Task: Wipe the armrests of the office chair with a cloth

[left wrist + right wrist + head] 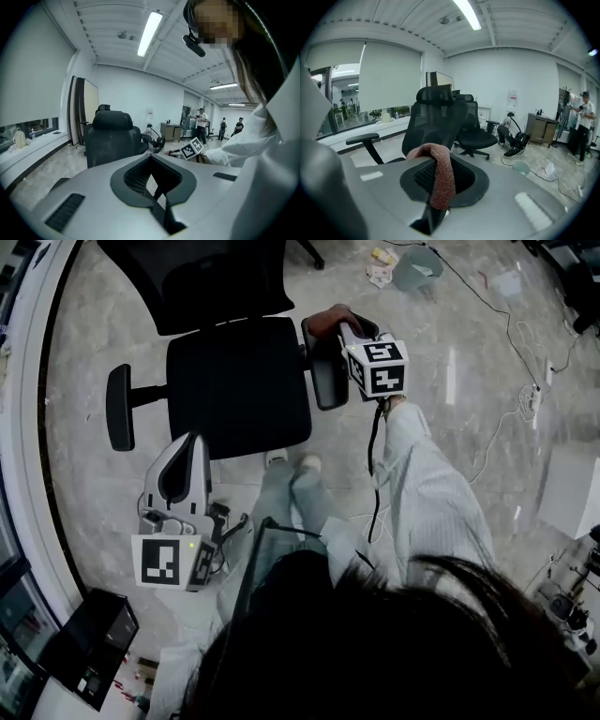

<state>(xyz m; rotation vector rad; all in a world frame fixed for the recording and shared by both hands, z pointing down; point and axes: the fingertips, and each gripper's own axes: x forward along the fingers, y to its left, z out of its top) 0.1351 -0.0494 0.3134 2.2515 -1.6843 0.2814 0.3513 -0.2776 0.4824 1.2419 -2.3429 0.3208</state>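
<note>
The reddish-brown cloth [439, 177] is pinched in my right gripper [341, 326]. Its fingers [419, 177] are closed on a fold of it, with the rest draped over the top of them and hanging down. In the head view the cloth [328, 319] sits at the far end of the chair's right armrest [328, 371]. I cannot tell whether it presses on the pad.

The black office chair [239, 385] stands on the pale stone floor [84, 474], its backrest [202, 277] on the far side and its left armrest [119, 407] bare.

My left gripper [192, 442] hangs just off the near left corner of the seat. Its fingers [138, 178] are pressed together with nothing between them.

My legs [291, 498] stand just near of the seat. Well beyond the chair on the far right sits a grey bin [417, 268], with thin cables [511, 343] trailing across the floor.
</note>
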